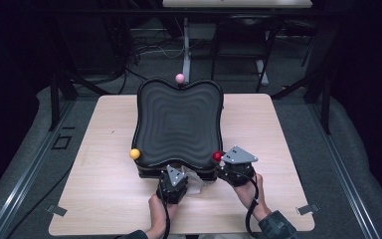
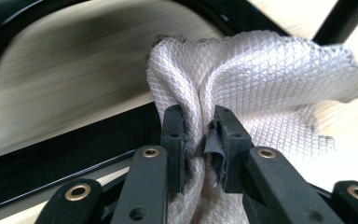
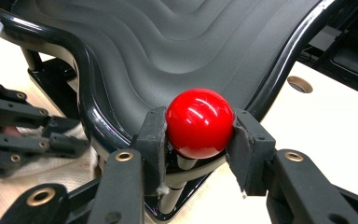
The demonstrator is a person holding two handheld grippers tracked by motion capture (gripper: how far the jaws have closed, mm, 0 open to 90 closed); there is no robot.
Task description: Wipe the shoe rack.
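Two grippers at the near edge of a black wavy tray (image 1: 179, 119), on a pale wooden table (image 1: 104, 189).

Left gripper (image 1: 173, 185): clamped on a white waffle-weave cloth (image 2: 261, 79), folds pinched tight between the pads (image 2: 175, 135) in the left gripper view. Cloth bunched up above the jaws, spilling to the right over the pale tabletop; black rim of the tray curving behind it. In the high view, cloth (image 1: 195, 180) seen as a pale patch just under the tray's near edge, between the two grippers.

Right gripper (image 1: 231, 167): closed around a red ball (image 3: 199, 122), one pad (image 3: 154, 135) on each side of it. Ball mounted on a short post at the tray's near right corner, touching the glossy black rim. In the high view, red ball (image 1: 217, 156) just left of the gripper's grey plate.

Also on the tray's edge: a yellow ball (image 1: 135, 154) at the near left corner, a pink ball (image 1: 180, 78) at the middle of the far side.

Tray raised on a dark frame, ridged surface dipping toward its centre. Left gripper (image 3: 23, 135) and a bit of cloth also at the left edge of the right gripper view.
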